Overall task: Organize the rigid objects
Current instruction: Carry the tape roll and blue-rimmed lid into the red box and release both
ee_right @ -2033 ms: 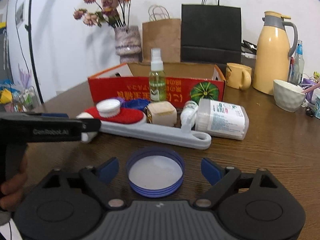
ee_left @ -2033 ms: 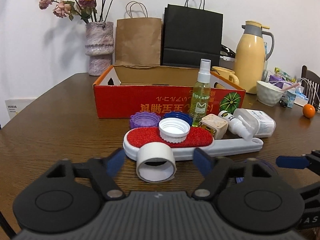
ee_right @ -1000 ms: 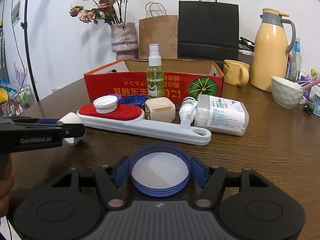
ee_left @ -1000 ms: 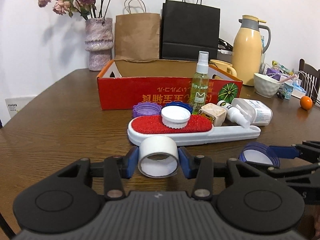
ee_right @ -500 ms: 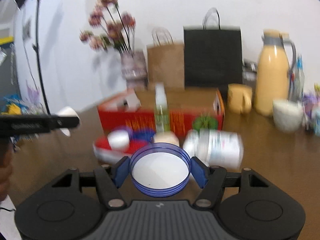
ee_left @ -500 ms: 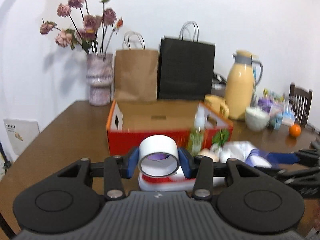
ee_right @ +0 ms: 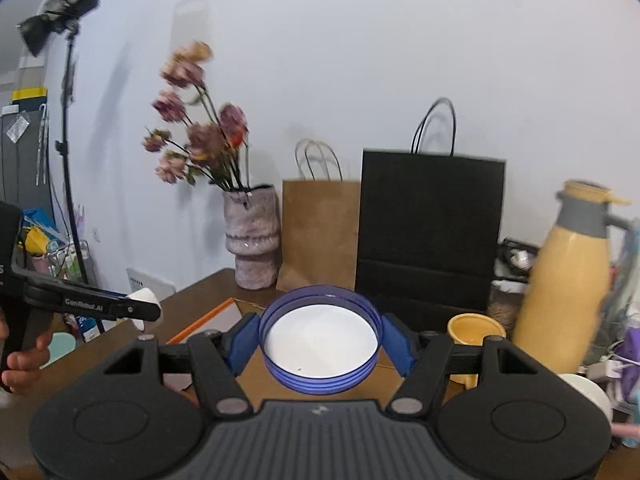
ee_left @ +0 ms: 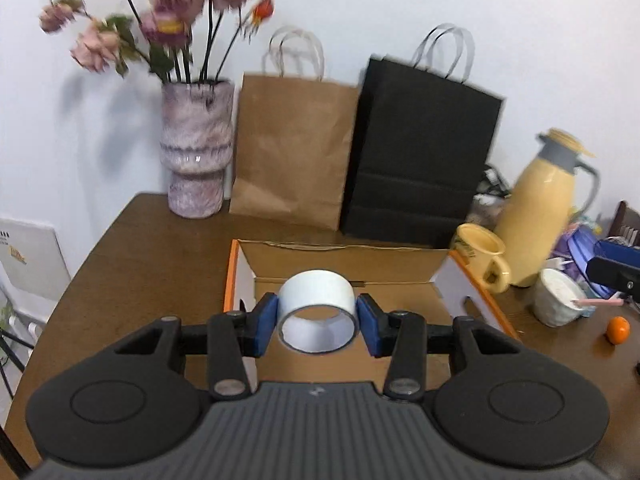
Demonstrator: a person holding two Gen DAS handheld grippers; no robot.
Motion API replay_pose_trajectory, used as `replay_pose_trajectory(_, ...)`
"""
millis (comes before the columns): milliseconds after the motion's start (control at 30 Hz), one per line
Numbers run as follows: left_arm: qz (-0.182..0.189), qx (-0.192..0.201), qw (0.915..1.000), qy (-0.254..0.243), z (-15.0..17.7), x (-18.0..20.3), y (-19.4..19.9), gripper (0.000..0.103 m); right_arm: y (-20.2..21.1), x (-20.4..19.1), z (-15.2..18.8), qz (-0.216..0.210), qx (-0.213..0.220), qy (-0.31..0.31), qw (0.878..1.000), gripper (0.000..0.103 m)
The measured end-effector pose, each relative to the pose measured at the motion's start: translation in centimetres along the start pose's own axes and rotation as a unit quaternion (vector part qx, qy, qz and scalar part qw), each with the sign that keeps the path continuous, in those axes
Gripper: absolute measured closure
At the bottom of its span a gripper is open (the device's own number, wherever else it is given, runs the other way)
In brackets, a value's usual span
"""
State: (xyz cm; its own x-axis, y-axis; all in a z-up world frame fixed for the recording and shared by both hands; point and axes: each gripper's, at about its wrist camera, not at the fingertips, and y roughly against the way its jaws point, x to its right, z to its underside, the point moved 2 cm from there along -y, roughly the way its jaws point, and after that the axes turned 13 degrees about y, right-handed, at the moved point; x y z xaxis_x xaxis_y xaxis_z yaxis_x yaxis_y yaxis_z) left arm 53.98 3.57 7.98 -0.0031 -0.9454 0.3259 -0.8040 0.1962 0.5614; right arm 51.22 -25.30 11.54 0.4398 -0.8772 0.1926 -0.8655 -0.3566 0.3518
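Observation:
My left gripper (ee_left: 318, 322) is shut on a white tape roll (ee_left: 316, 292) and holds it in the air above the open cardboard box (ee_left: 444, 280), whose orange-edged walls show below. My right gripper (ee_right: 320, 342) is shut on a blue jar lid (ee_right: 320, 340) with a white inside and holds it high above the table. The left gripper with the roll also shows at the left of the right wrist view (ee_right: 146, 306). The other small objects on the table are out of view.
Behind the box stand a mottled vase with flowers (ee_left: 196, 152), a brown paper bag (ee_left: 288, 148) and a black paper bag (ee_left: 420, 160). To the right are a yellow mug (ee_left: 480, 252), a yellow thermos (ee_left: 540, 208), a white bowl (ee_left: 558, 296) and an orange (ee_left: 618, 330).
Both grippers closed on their objects on the table, then lifted them. The left gripper has carried the tape roll forward over the box. The right gripper has risen with the lid.

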Motion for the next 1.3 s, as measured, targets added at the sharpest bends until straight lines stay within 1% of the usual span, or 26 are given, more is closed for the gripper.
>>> replay_pose_trajectory(133, -0.015, -0.039, 0.9991, -0.002, -2.5, -0.4, -5.2, 0.059, -6.1, 1.8, -0.8, -0.02, -0.043, -0.014, 0.999, 0.038)
replay_pose_trajectory(200, -0.019, -0.054, 0.9983, -0.01, -3.4, -0.4, -7.8, 0.059, -9.4, 2.3, -0.7, -0.023, -0.063, -0.022, 0.997, 0.038)
replay_pose_trajectory(233, -0.027, -0.062, 0.9976, -0.016, -3.8, -0.4, -9.4, 0.059, -11.0, 2.4, -0.6, -0.02, -0.075, -0.022, 0.997, 0.038)
replay_pose_trajectory(267, -0.036, -0.071, 0.9966, -0.02, -3.9, -0.5, -11.0, 0.059, -12.7, 2.5, -0.2, -0.014, -0.087, -0.028, 0.996, 0.038)
replay_pose_trajectory(300, -0.042, -0.088, 0.9951, -0.02, -4.0, -0.6, -12.7, 0.059, -14.5, 2.6, 0.3, -0.013, -0.103, -0.029, 0.994, 0.038)
replay_pose_trajectory(333, -0.051, -0.108, 0.9926, -0.022, -3.9, -0.7, -14.6, 0.059, -16.3, 2.6, 0.9, -0.012, -0.12, -0.029, 0.992, 0.038)
replay_pose_trajectory(400, -0.072, -0.134, 0.9875, -0.041, -3.5, -0.8, -17.8, 0.059, -19.5, 2.5, 2.2, -0.003, -0.15, -0.025, 0.988, 0.038)
replay_pose_trajectory(467, -0.097, -0.142, 0.9837, -0.053, -3.1, -1.0, -20.0, 0.059, -21.6, 2.4, 3.5, 0.012, -0.17, -0.014, 0.985, 0.037)
replay_pose_trajectory(533, -0.105, -0.146, 0.9818, -0.062, -2.9, -1.0, -21.2, 0.058, -23.1, 2.2, 4.3, 0.023, -0.176, 0.002, 0.984, 0.037)
replay_pose_trajectory(567, -0.112, -0.14, 0.9813, -0.069, -2.8, -1.1, -21.6, 0.058, -23.4, 2.1, 4.5, 0.023, -0.177, 0.004, 0.984, 0.037)
replay_pose_trajectory(633, -0.114, -0.132, 0.9817, -0.075, -2.6, -1.3, -22.3, 0.058, -24.0, 1.9, 5.1, 0.016, -0.18, 0.005, 0.984, 0.037)
replay_pose_trajectory(667, -0.119, -0.13, 0.9815, -0.075, -2.5, -1.5, -22.7, 0.055, -24.3, 1.7, 5.3, 0.013, -0.18, 0.007, 0.984, 0.037)
replay_pose_trajectory(700, -0.129, -0.112, 0.9818, -0.084, -2.1, -1.4, -22.7, 0.051, -24.4, 1.7, 5.6, 0.009, -0.186, 0.008, 0.982, 0.037)
replay_pose_trajectory(733, -0.129, -0.093, 0.9828, -0.094, -1.8, -1.3, -22.7, 0.049, -24.6, 1.9, 5.6, 0.004, -0.189, 0.006, 0.982, 0.036)
replay_pose_trajectory(767, -0.133, -0.092, 0.9813, -0.104, -1.7, -1.0, -22.7, 0.048, -24.5, 2.1, 5.6, -0.001, -0.186, 0.001, 0.983, 0.026)
replay_pose_trajectory(800, -0.129, -0.087, 0.9817, -0.11, -1.8, -0.6, -22.7, 0.043, -24.4, 2.3, 5.6, -0.002, -0.182, -0.007, 0.983, 0.018)
replay_pose_trajectory(833, -0.119, -0.074, 0.9838, -0.112, -1.8, -0.4, -22.3, 0.037, -24.3, 2.6, 5.6, 0.0, -0.181, -0.013, 0.983, 0.009)
replay_pose_trajectory(867, -0.116, -0.065, 0.9846, -0.113, -1.7, -0.1, -22.1, 0.026, -24.2, 2.8, 5.6, 0.004, -0.178, -0.018, 0.984, 0.008)
replay_pose_trajectory(900, -0.114, -0.069, 0.9847, -0.113, -1.6, 0.0, -22.1, 0.023, -24.2, 3.0, 5.5, 0.011, -0.177, -0.024, 0.984, 0.008)
replay_pose_trajectory(967, -0.102, -0.097, 0.9849, -0.101, -1.5, -0.3, -22.8, 0.023, -24.1, 3.6, 5.7, 0.016, -0.178, -0.043, 0.983, 0.008)
replay_pose_trajectory(1033, -0.101, -0.092, 0.9856, -0.1, -1.6, -0.1, -22.8, 0.023, -24.0, 4.5, 6.0, 0.01, -0.177, -0.07, 0.982, 0.008)
replay_pose_trajectory(1100, -0.105, -0.09, 0.9853, -0.1, -1.7, -0.1, -22.9, 0.021, -24.1, 4.8, 6.1, 0.004, -0.175, -0.08, 0.981, 0.008)
replay_pose_trajectory(1200, -0.121, -0.08, 0.9835, -0.108, -1.7, 0.1, -22.6, 0.018, -24.4, 4.3, 6.0, 0.011, -0.183, -0.059, 0.981, 0.008)
replay_pose_trajectory(1233, -0.123, -0.075, 0.9833, -0.111, -1.7, 0.2, -22.2, 0.018, -24.2, 4.1, 5.9, 0.013, -0.179, -0.051, 0.982, 0.008)
replay_pose_trajectory(1300, -0.124, -0.066, 0.9832, -0.117, -1.9, 0.4, -21.2, 0.017, -23.5, 3.8, 5.5, 0.016, -0.158, -0.041, 0.986, 0.008)
